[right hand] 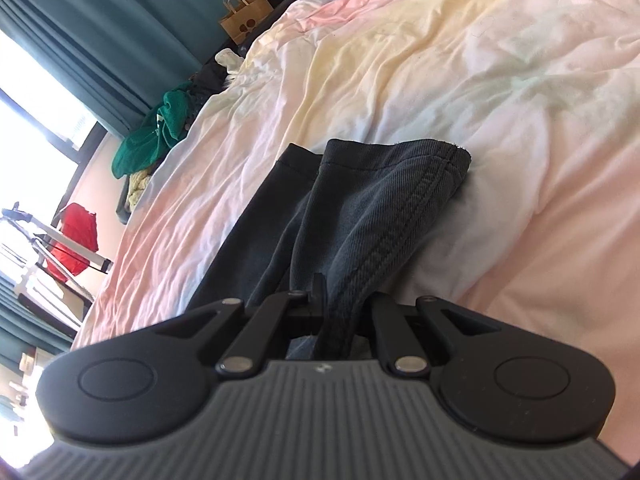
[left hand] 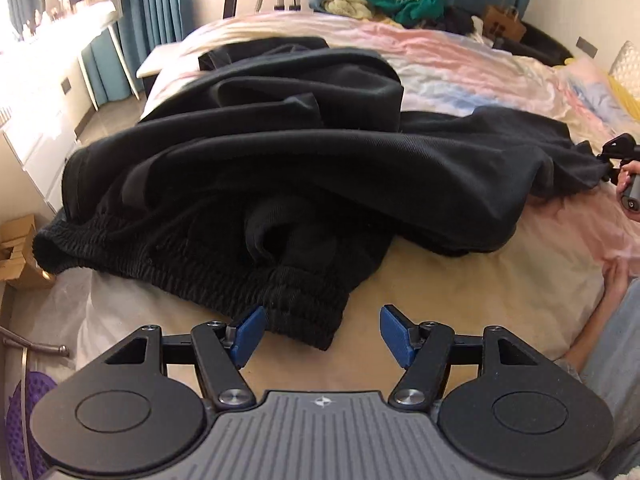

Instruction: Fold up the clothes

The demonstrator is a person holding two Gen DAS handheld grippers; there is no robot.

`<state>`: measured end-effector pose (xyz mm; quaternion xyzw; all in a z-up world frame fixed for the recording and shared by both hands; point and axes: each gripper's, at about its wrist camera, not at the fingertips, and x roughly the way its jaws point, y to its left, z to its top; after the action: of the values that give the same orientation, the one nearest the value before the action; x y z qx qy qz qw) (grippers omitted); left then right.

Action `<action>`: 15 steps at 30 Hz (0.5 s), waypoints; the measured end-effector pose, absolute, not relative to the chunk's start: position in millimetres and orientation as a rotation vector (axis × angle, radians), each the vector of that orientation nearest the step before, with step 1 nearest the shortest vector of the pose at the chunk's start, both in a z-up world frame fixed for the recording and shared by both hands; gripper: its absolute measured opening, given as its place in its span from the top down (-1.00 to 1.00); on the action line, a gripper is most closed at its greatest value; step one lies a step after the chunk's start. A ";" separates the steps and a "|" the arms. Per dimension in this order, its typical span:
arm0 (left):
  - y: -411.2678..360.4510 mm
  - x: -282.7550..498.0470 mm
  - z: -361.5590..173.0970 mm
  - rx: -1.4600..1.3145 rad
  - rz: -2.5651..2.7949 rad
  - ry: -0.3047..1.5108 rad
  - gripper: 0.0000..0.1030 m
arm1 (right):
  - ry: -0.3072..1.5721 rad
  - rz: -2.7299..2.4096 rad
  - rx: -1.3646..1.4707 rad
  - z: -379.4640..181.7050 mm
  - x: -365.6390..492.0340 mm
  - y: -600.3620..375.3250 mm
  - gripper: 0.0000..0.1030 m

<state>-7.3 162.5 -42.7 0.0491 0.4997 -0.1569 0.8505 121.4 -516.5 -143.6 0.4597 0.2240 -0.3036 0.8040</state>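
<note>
Barely begun: black trousers (left hand: 256,168) bunched on bed (left hand: 460,292), unfolded. Left tongs (left hand: 320,338) wide, empty, just short of waistband (left hand: 224,276). Right tongs (right hand: 340,304) clamped on hem (right hand: 400,208).

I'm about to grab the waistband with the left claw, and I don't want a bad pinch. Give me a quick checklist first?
1. Left claw open: ok.
2. Elastic waistband between its fingers: not ok, only the left pad touches it.
3. Right claw shut on the pant-leg hem: ok.
4. Black pants lying flat: not ok, bunched.
5. Bedsheet caught in the right claw: cannot tell.
</note>
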 end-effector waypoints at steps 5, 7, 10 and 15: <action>170.0 15.3 -70.7 -0.028 -0.292 1.175 -0.28 | 0.495 -0.662 0.996 -145.9 121.5 -516.5 0.88; 174.5 23.1 -80.8 -0.087 -0.280 1.212 -0.28 | 0.510 -0.668 0.984 -147.2 124.4 -516.4 0.88; 185.7 29.7 -90.6 -0.211 -0.295 1.239 -0.42 | 0.515 -0.681 0.978 -149.9 130.5 -516.6 0.88; 208.7 28.6 -98.5 -0.429 -0.200 1.215 -0.29 | 0.486 -0.690 0.976 -149.1 137.5 -514.6 0.87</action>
<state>28.6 208.7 -98.5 -0.1997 0.5654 -0.0929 0.7949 137.5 -514.7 -149.1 0.4550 0.2265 -0.3214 0.7990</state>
